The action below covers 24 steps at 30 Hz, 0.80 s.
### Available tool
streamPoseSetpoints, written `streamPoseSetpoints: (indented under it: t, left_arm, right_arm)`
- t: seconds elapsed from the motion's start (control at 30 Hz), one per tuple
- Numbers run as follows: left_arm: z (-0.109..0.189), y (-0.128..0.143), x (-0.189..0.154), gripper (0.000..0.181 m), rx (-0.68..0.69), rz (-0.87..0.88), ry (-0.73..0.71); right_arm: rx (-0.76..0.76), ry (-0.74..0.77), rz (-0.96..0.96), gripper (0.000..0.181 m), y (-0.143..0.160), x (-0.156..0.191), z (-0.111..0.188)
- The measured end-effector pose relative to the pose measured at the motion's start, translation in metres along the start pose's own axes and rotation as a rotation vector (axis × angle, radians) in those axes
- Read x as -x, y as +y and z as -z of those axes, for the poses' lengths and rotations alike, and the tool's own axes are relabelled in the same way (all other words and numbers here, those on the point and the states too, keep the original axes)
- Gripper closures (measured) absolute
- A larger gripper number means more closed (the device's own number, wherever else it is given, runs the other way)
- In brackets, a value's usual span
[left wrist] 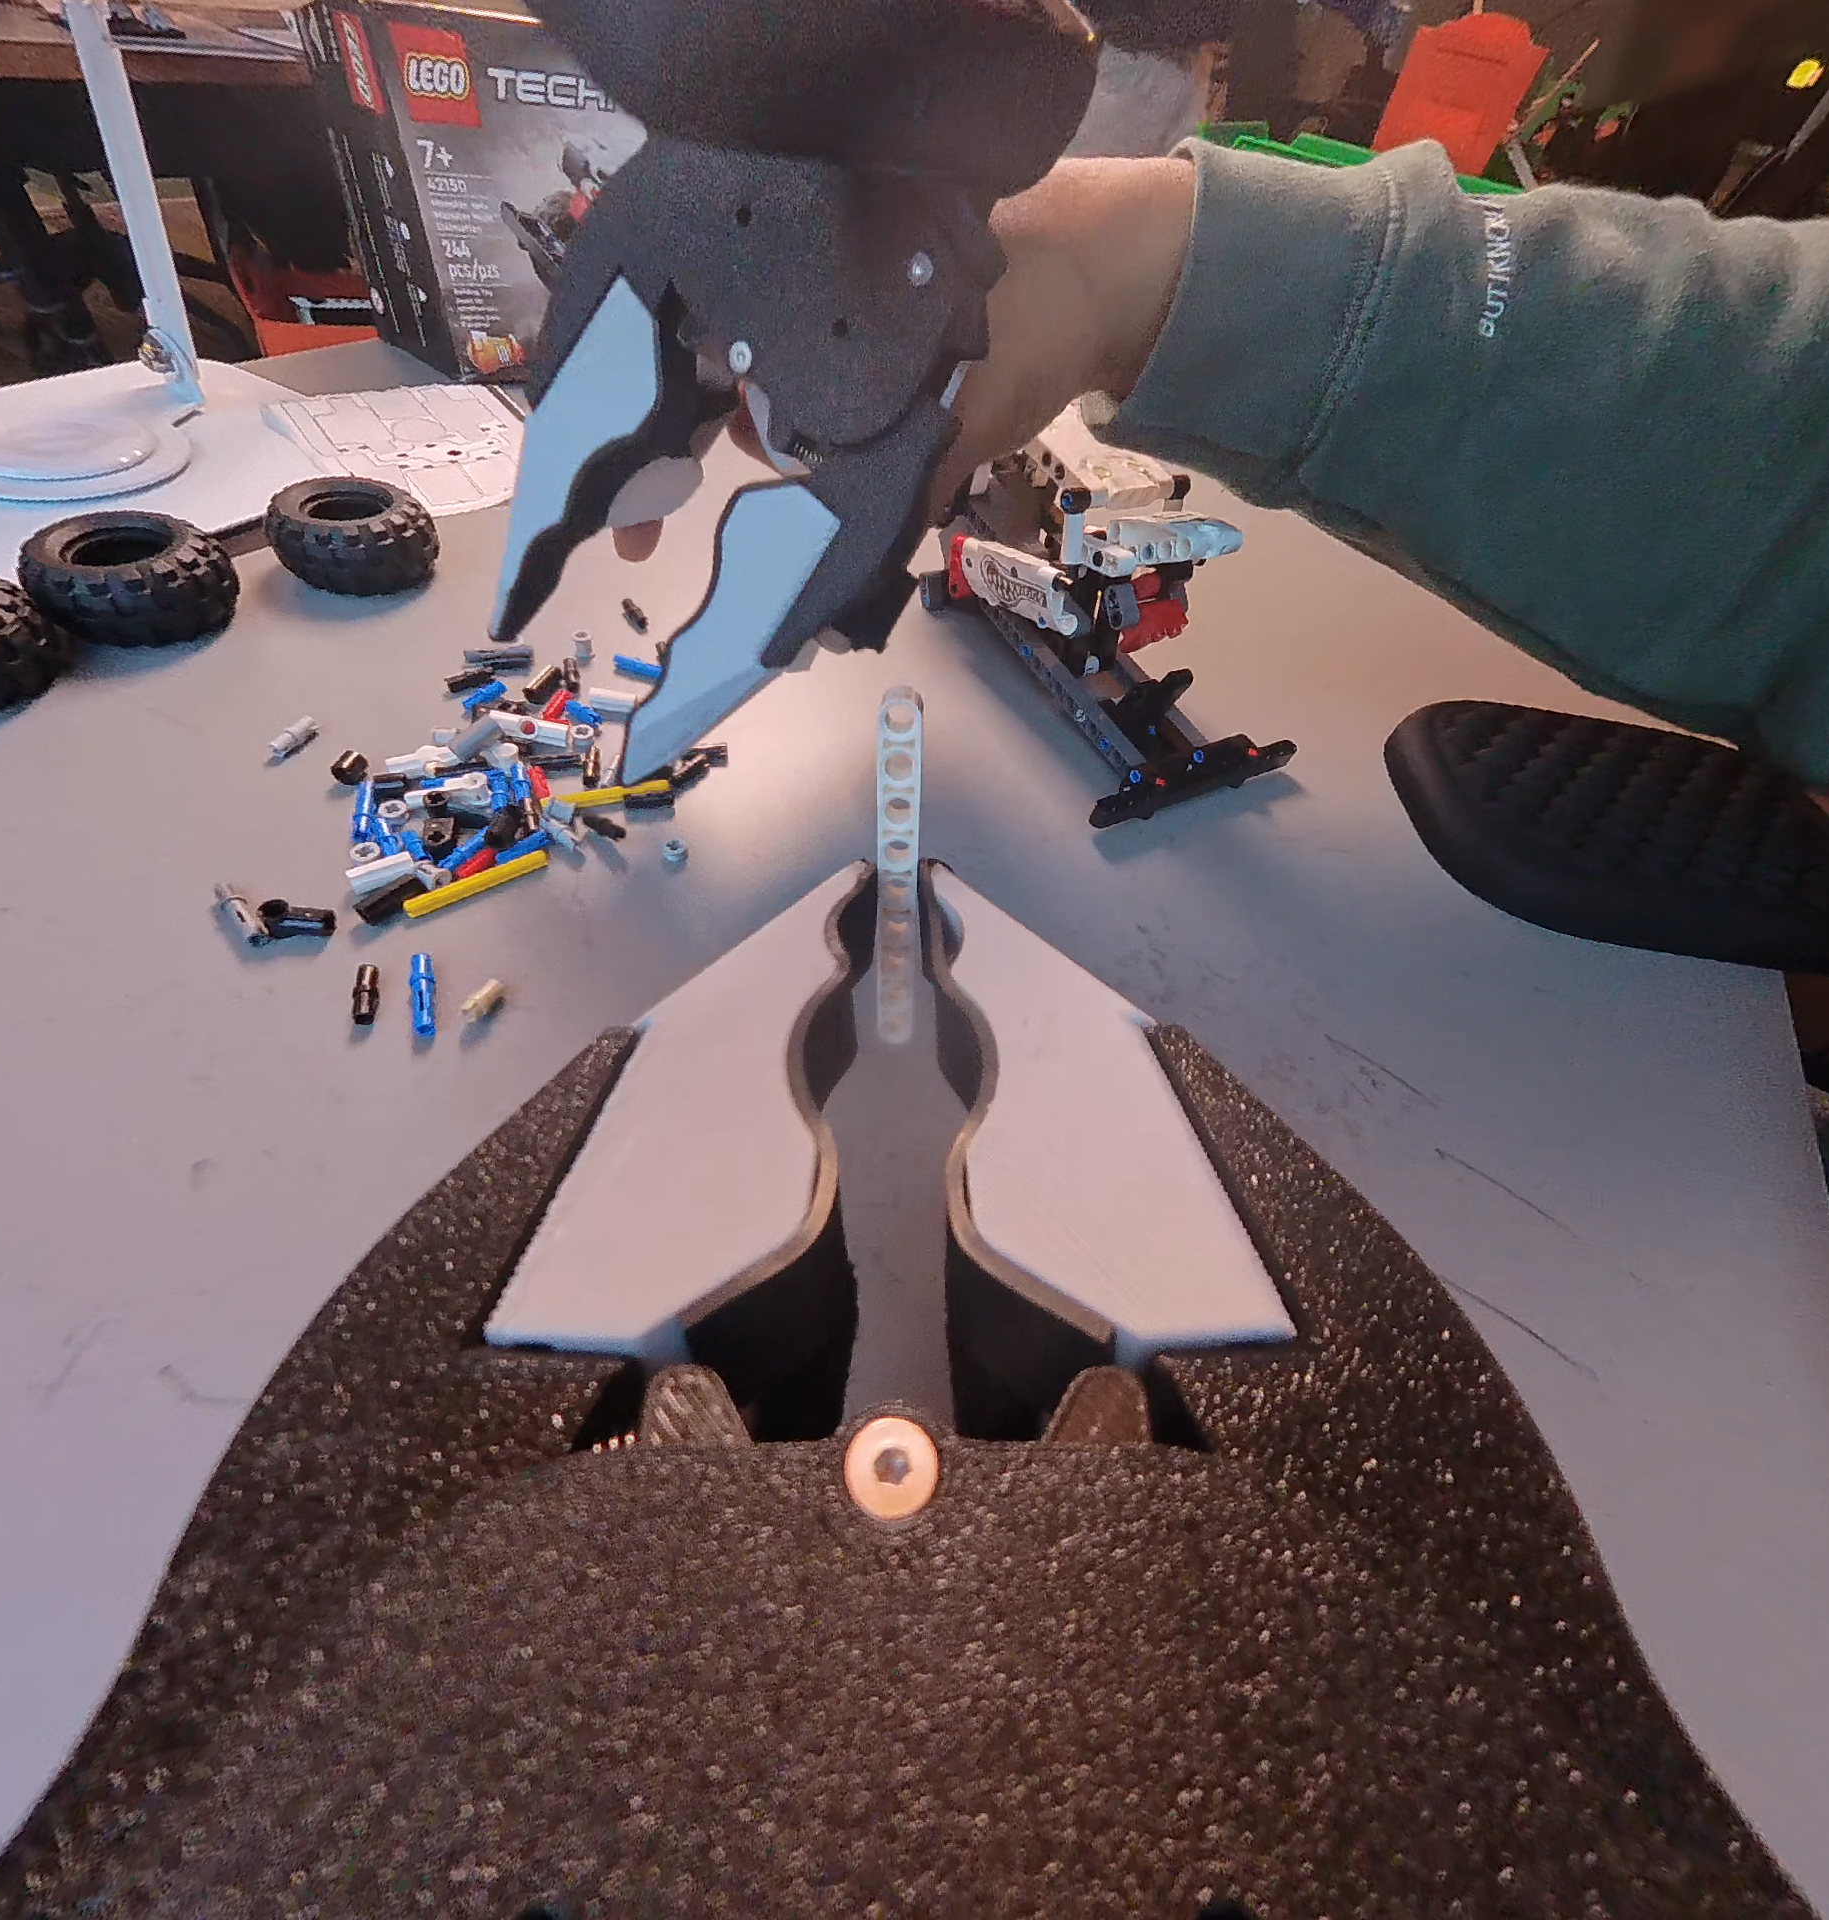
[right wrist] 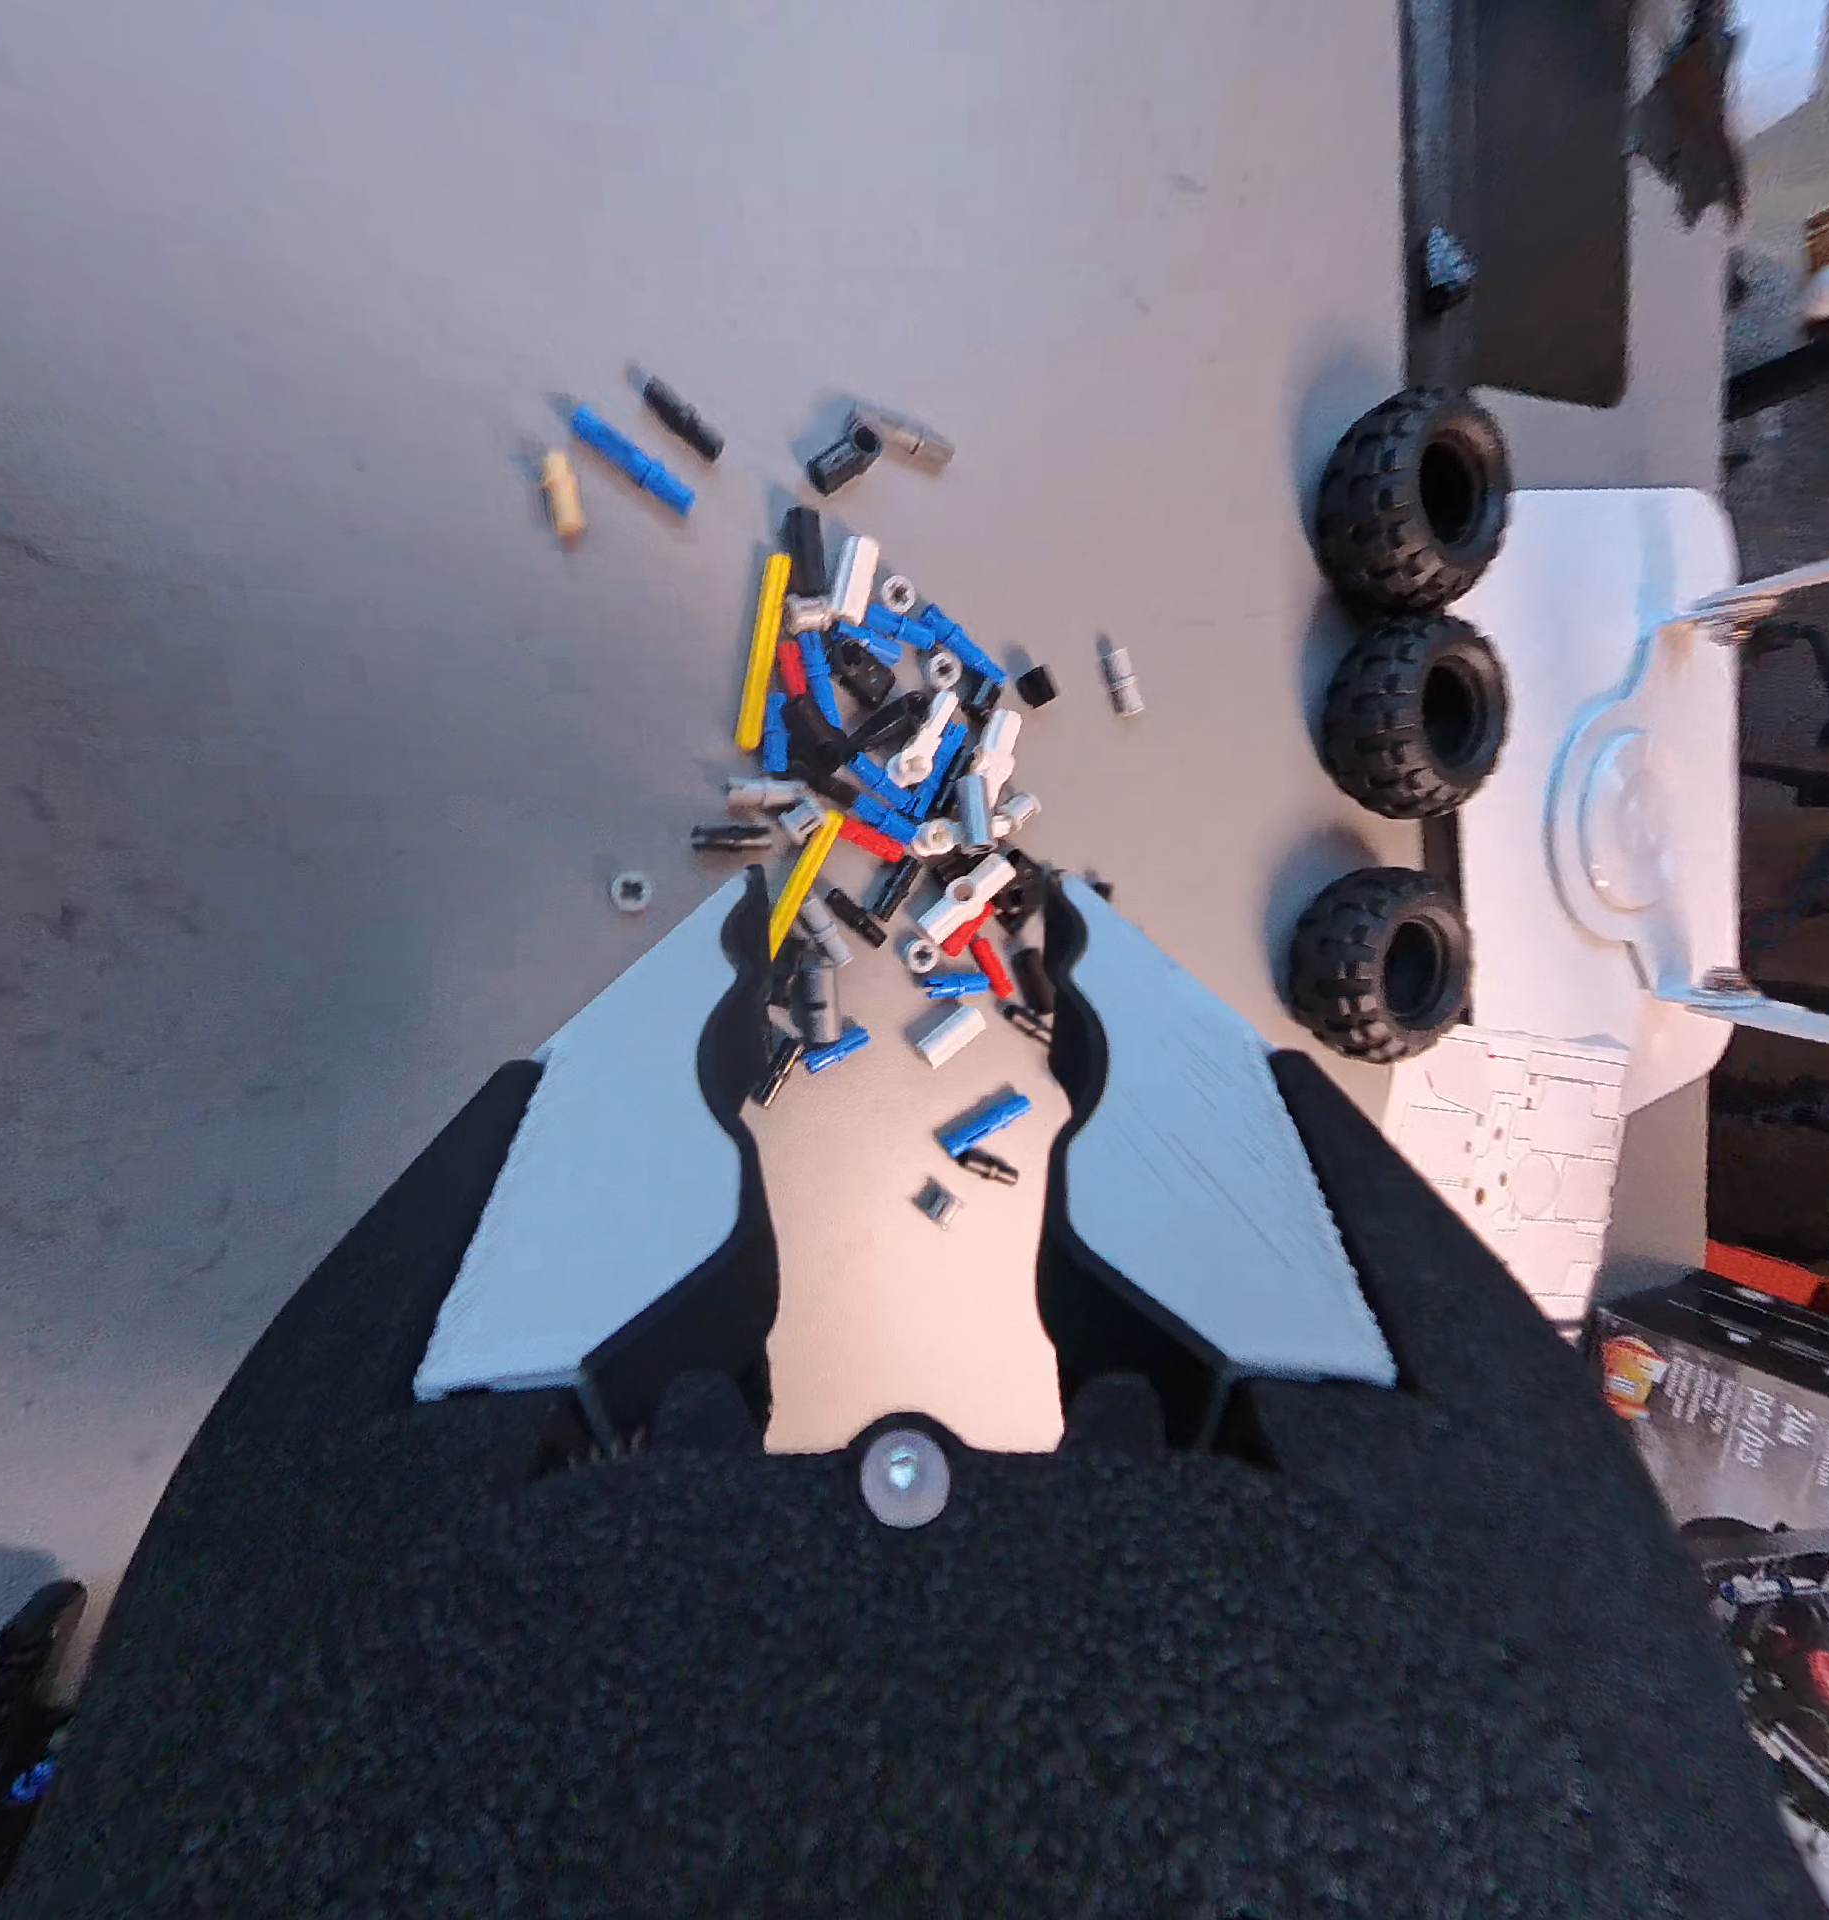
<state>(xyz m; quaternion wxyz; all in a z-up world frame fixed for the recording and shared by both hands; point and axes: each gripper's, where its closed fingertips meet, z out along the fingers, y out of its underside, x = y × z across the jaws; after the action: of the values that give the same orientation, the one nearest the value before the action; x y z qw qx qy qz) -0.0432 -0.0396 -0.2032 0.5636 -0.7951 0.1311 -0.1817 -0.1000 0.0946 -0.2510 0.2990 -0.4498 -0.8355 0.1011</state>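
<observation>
two tongs are at work here: my left gripper (left wrist: 897,868) is pinched on a white holed beam (left wrist: 899,790), which stands upright out of the tips toward twelve o'clock in the left wrist view, and my right gripper (right wrist: 905,888) hangs with its jaws spread wide and nothing between them, over the near edge of the pile of small pins and connectors (right wrist: 868,748). in the left wrist view the right gripper comes in from one o'clock, one tip almost down among the pieces beside a yellow axle (left wrist: 614,798). if i am to lift one piece from that heap, i judge it best to settle on a pin lying apart at the edge, such as the blue pin (right wrist: 983,1122) at six o'clock of the pile, bring both tips down astride it and squeeze slowly, since the round pieces look apt to roll or squirt out. the beam i would keep steady and upright, well clear of the heap. the three black tyres (right wrist: 1409,717) lie in a row at three o'clock in the right wrist view, and the half-built model (left wrist: 1086,592) sits at one o'clock in the left wrist view on the grey table (left wrist: 1305,1143). hard to make out: the right wrist view is smeared, so the small pieces blur together; the beam's lower end is hidden between my fingers; my sleeve (left wrist: 1512,416) covers part of the model, and the box (left wrist: 453,187) is cut off at the top.
</observation>
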Motion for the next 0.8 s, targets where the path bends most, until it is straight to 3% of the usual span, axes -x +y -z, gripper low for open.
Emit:
streamPoseSetpoints:
  t: [0.1,0.2,0.37,0.47,0.6,0.7,0.8]
  left_arm:
    - [0.001,-0.001,0.002,0.174,-0.006,0.001,-0.010]
    - [0.002,-0.002,0.005,0.174,-0.011,0.001,-0.023]
    - [0.007,-0.010,0.006,0.174,-0.034,-0.048,-0.057]
    - [0.016,-0.021,0.007,0.174,-0.064,-0.077,-0.087]
    - [0.049,-0.056,0.009,0.174,-0.157,-0.131,-0.140]
    - [0.092,-0.085,0.018,0.174,-0.239,-0.124,-0.163]
    - [0.152,-0.098,0.056,0.174,-0.212,-0.121,-0.341]
  right_arm:
    - [-0.237,0.172,-0.136,0.133,-0.033,-0.029,0.030]
    - [-0.550,0.279,-0.311,0.135,-0.062,-0.041,0.081]
    - [-0.949,0.358,-0.401,0.150,-0.075,-0.006,0.167]
    - [-0.986,0.376,-0.376,0.155,-0.064,0.031,0.186]
    - [-0.934,0.324,-0.390,0.155,-0.035,0.080,0.186]
    - [-0.867,0.323,-0.393,0.156,-0.008,0.104,0.181]
    - [-0.807,0.377,-0.378,0.157,0.014,0.110,0.181]
